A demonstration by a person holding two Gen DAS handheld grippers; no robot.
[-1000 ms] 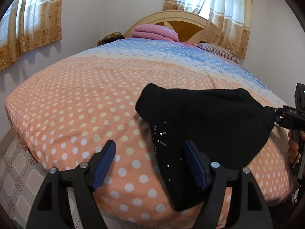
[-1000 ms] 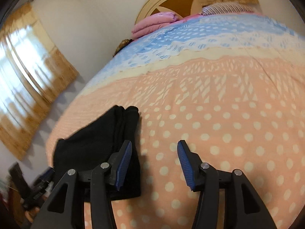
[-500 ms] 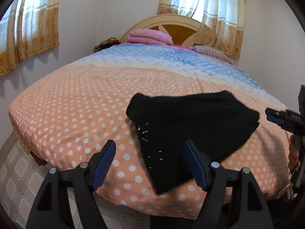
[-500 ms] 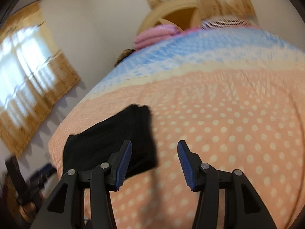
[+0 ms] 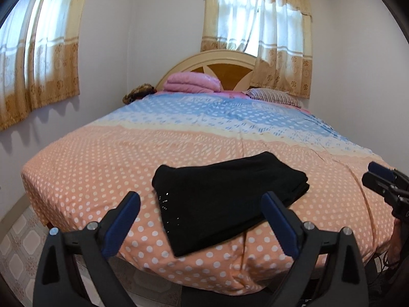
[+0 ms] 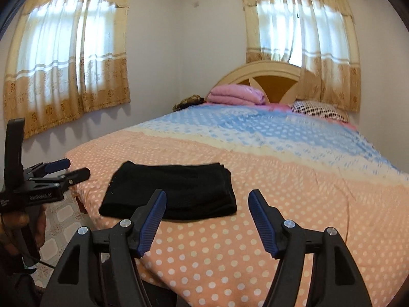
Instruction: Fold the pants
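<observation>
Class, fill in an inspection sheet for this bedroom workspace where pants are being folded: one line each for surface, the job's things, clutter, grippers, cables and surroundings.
Surface: bed with a dotted orange and blue cover, lying fairly smooth.
Job's things: black pants folded into a compact stack near the foot edge of the bed, one corner overhanging it.
Clutter: folded pink blanket, striped pillow and a brown furry item at the head end.
Grippers: left gripper and right gripper both back from the pants, jaws opening, nothing between them.
Cables: a thin dark cable below the hand holding the left gripper.
Surroundings: curtained windows, arched headboard, tiled floor.
</observation>
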